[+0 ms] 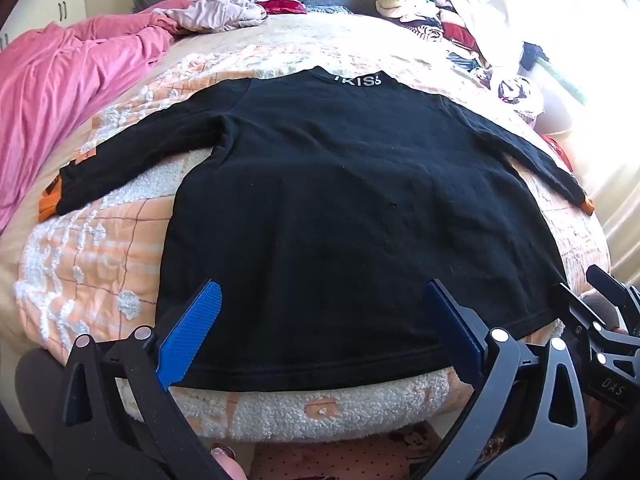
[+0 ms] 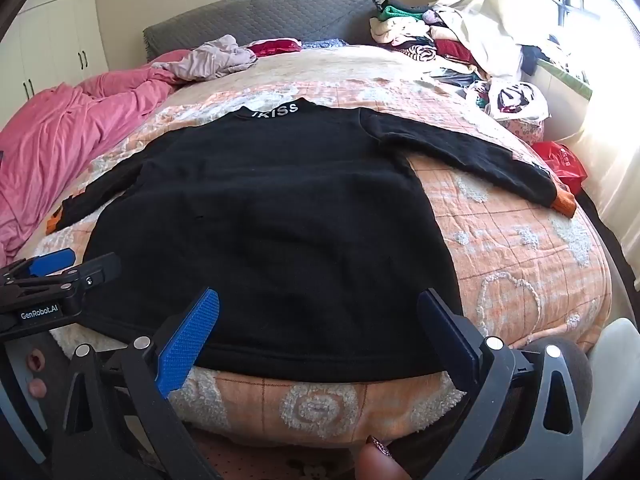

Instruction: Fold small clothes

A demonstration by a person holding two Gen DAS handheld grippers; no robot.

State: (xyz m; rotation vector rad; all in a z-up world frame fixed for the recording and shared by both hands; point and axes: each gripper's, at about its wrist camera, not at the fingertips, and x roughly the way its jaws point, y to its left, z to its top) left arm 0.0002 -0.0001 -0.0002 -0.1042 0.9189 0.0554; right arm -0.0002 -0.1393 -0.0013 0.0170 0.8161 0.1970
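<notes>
Readable text: "KISS" in white on the collar (image 1: 357,79) of the black top (image 1: 340,208), with one more character ahead of it that we can't make out. "GenRobot.AI" sits on the left gripper body in the right view, "DAS" on the right gripper body in the left view.

The top lies flat and face down on the quilt (image 2: 520,248), hem toward us, collar far, both sleeves spread out. Orange cuffs (image 2: 564,204) show at the sleeve ends; the left one is partly cut off by the sleeve.

We hold the left gripper (image 1: 320,332) spread wide over the hem, nothing between the fingers. The right gripper (image 2: 318,336) is the same, wide over the hem's right half. The hem sits near the bed's front edge.

Open quilt shows right of the top and beyond the collar. A pink blanket (image 1: 68,80) crowds the left side; a clothes pile (image 2: 448,44) fills the far right corner, overexposed by window glare.
</notes>
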